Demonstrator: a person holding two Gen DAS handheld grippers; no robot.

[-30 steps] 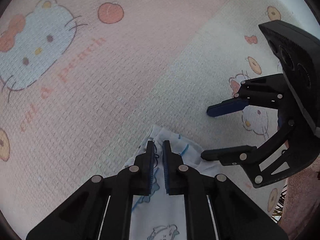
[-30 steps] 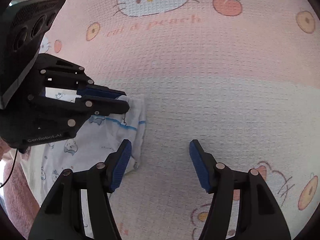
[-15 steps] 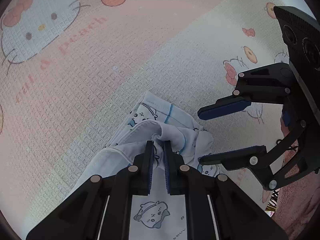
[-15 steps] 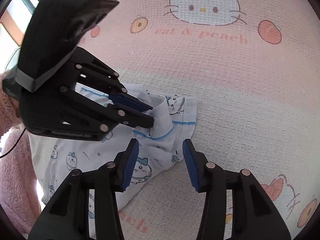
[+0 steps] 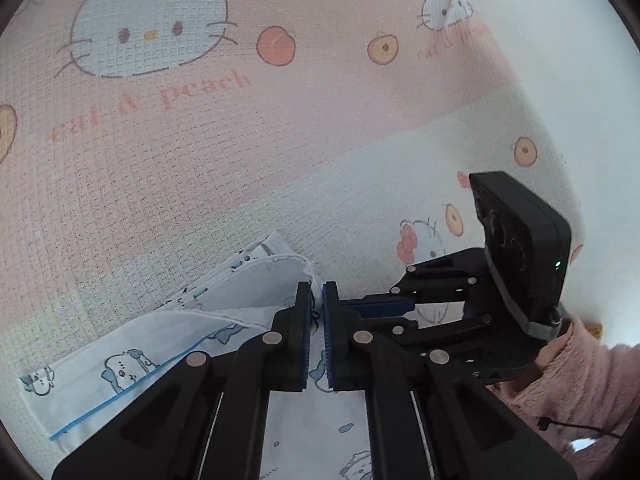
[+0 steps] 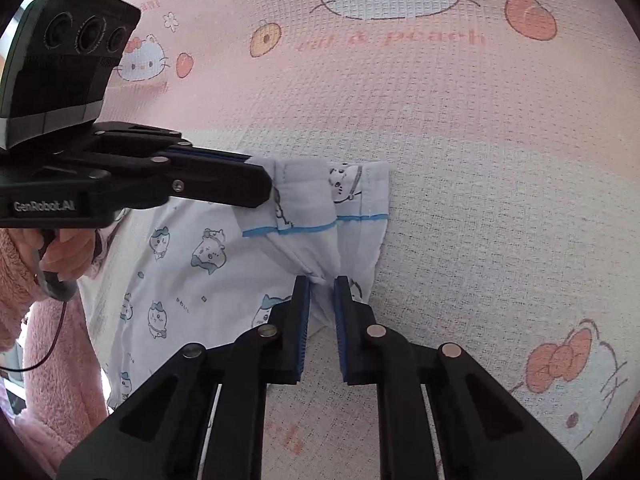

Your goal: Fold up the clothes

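A white garment with small cartoon figures and blue trim lies on a pink and white cat-print blanket. My left gripper is shut on a hem corner of it and holds that corner lifted. In the right wrist view the left gripper comes in from the left, with the garment hanging folded below it. My right gripper is closing on a bunched fold at the garment's near right edge, and the cloth is pinched between its tips. The right gripper's fingers sit just right of my left one.
The blanket spreads flat beyond and to the right of the garment. A pink fluffy sleeve holds the right gripper. Another pink sleeve and a hand hold the left gripper, with a thin cable below.
The right jaws have narrowed from wide apart onto the garment's edge. The left gripper has rolled and lifted its corner, pulling more of the garment into view.
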